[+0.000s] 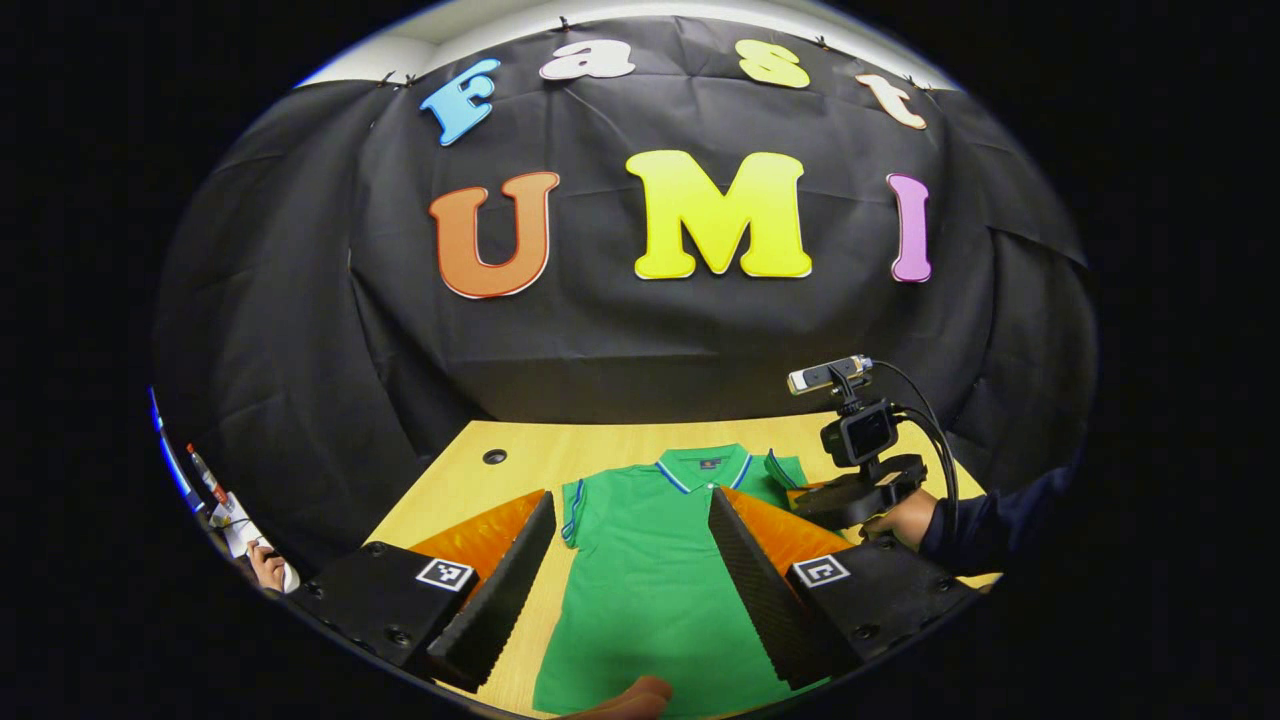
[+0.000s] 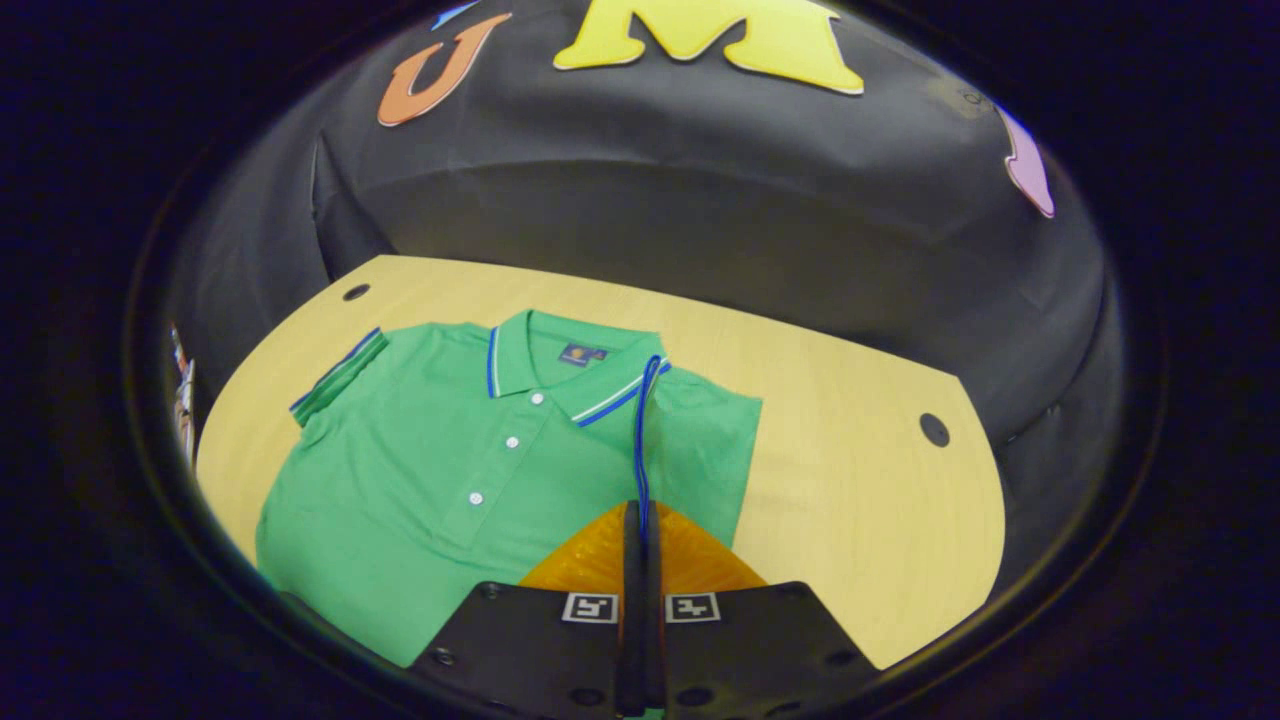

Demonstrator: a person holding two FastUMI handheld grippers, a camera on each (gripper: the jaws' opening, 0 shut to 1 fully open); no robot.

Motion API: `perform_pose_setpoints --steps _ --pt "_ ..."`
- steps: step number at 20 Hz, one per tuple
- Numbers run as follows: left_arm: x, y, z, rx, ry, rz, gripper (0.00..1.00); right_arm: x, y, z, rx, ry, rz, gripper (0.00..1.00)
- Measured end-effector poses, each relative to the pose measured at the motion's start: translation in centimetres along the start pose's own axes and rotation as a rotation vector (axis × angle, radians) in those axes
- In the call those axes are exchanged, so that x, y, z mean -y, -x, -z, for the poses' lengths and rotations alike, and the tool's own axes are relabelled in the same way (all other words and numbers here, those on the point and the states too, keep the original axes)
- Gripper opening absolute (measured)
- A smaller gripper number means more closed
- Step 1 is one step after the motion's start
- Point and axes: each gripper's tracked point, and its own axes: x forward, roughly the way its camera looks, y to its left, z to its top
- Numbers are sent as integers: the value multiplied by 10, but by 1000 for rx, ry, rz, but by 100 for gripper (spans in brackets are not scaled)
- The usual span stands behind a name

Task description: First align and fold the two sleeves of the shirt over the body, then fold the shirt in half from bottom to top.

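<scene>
Green polo shirt (image 2: 470,470) lies flat mid-surface, collar toward the far edge. Right tool (image 2: 640,545) is pinched closed on the blue-trimmed sleeve cuff (image 2: 645,440): lay it straight over the body. Left tool (image 1: 632,560) hovers spread wide, holding nothing.

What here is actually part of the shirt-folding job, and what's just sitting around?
Part of the job:
- green polo shirt
- its right sleeve, pinched by the shut right gripper
- the other sleeve, lying flat
- left gripper, open over the shirt

Just there:
- wooden table
- black cloth wall
</scene>
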Motion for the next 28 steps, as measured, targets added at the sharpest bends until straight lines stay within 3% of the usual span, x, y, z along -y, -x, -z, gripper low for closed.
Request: perform_pose_setpoints --steps 6,10,12,13,14,18,20,22,25,26,28 --pt "-40 5 11 -15 21 -58 100 -31 3 3 -14 22 -3 3" --pt "-52 -1 18 -15 36 -41 100 -33 26 -7 6 -28 -13 8" --pt "-57 -9 25 -28 42 -32 99 -30 47 -10 25 -53 -13 35" --pt "-62 -16 29 -35 41 -32 100 -22 58 -12 38 -61 8 36" --pt "-67 -22 31 -41 40 -32 100 -20 75 -13 48 -74 1 54" --pt "-85 -59 41 -56 34 -42 100 4 135 1 75 -115 51 45" --pt "-88 -83 50 -79 38 -38 100 20 164 13 80 -135 85 49" --pt "-90 -109 62 -109 47 -29 100 34 193 29 77 -169 114 65" --pt "-87 -150 91 -186 59 -26 100 54 233 50 83 -209 152 77" --pt "-87 -165 102 -212 62 -26 100 58 246 56 86 -221 159 92" --pt "-89 -193 120 -257 57 -30 100 64 266 67 84 -242 175 96"
